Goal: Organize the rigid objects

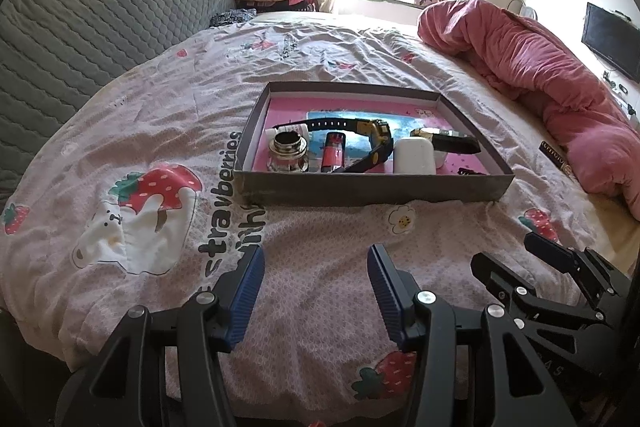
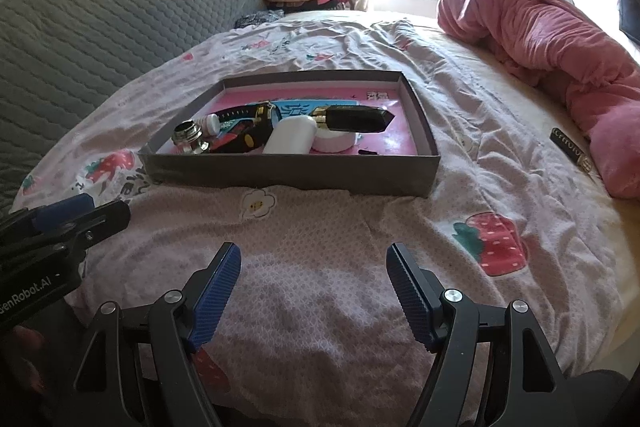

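Grippers first: your left gripper hangs over the bedspread on the near side of the box, blue pads spread wide with nothing between them, and your right gripper sits beside it in the same state, jaws well apart and empty. That looks like a resting pose, both tools pulled clear of the box so neither blocks the other's view. Now the box itself, your landmark: a shallow grey tray with a pink floor, and most of the rigid items already lie inside it, crowded toward its near wall. At the box's left end stands a metal-capped jar, with a red tube just beside it; a watch curls across the middle, touching a white case, and a dark bottle with a gold collar lies toward the right end, apparently propped on a pink tub. One piece is left outside: a small dark bar with lettering, well to the right of the box, right up against the pink blanket. That puts it on your right gripper's side, so I'd judge it the likely next pick, though the soft blanket edge could crowd the fingers.
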